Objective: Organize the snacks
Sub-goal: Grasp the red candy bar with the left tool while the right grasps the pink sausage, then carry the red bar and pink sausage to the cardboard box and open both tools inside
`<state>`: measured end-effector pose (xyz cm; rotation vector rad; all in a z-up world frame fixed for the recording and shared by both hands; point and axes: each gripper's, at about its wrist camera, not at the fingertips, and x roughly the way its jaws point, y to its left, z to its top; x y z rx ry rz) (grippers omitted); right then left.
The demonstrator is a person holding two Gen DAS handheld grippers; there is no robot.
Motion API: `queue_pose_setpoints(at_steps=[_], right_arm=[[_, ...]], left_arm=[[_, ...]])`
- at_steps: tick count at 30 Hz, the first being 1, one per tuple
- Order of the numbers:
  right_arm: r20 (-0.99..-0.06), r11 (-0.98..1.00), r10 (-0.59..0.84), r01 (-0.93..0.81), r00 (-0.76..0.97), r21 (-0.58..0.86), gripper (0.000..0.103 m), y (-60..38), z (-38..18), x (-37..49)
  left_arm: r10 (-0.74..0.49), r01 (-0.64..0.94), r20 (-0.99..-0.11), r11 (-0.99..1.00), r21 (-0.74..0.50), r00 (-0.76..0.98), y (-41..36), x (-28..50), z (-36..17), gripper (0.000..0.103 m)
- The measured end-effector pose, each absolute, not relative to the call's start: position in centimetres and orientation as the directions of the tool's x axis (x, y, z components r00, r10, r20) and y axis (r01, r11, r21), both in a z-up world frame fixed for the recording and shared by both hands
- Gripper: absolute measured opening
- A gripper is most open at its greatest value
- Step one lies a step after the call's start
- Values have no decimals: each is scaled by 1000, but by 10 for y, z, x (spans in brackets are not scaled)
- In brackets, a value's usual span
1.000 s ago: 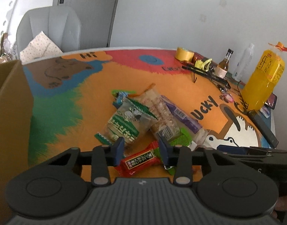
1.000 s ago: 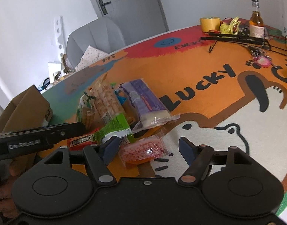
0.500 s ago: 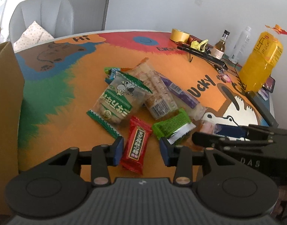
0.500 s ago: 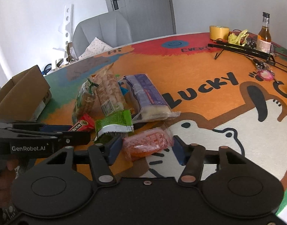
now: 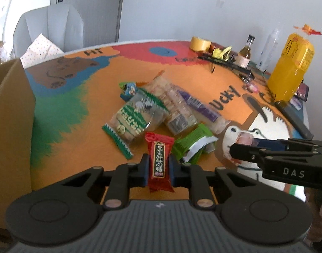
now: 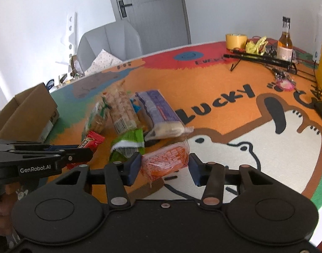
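Left tongs (image 5: pixel 158 166): closed on the red candy packet (image 5: pixel 159 157), which stands upright between the two pads, its lower end hanging below them. Right tongs (image 6: pixel 164 166): set around the orange snack packet (image 6: pixel 165 161); the left pad touches the wrapper, while contact on the right side cannot be told, so a firm grip is not shown. Remaining snacks lie in a loose heap on the bench (image 5: pixel 81 147), which carries a colourful printed mat: a green packet (image 5: pixel 192 145) just beside the red one, a clear cracker bag with green print (image 5: pixel 131 120), a long clear pack of biscuits (image 5: pixel 171 105) and a purple packet (image 5: pixel 201 107) touching one another. Cardboard box (image 5: pixel 11 113): at the left edge of the bench, apart from the heap. Yellow bottle (image 5: pixel 291 69): far right, well apart from the snacks.
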<state>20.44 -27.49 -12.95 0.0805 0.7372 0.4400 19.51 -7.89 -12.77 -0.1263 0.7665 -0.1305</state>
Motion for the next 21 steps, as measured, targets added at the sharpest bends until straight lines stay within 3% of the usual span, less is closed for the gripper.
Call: queue_pose_setpoints(at_steps=[21], right_arm=[[-515,880,472,-418,715,226,46,-241,-75,191]], left_arm=[[-110,26,-537,986,-162,836,-38,157,-60,18]])
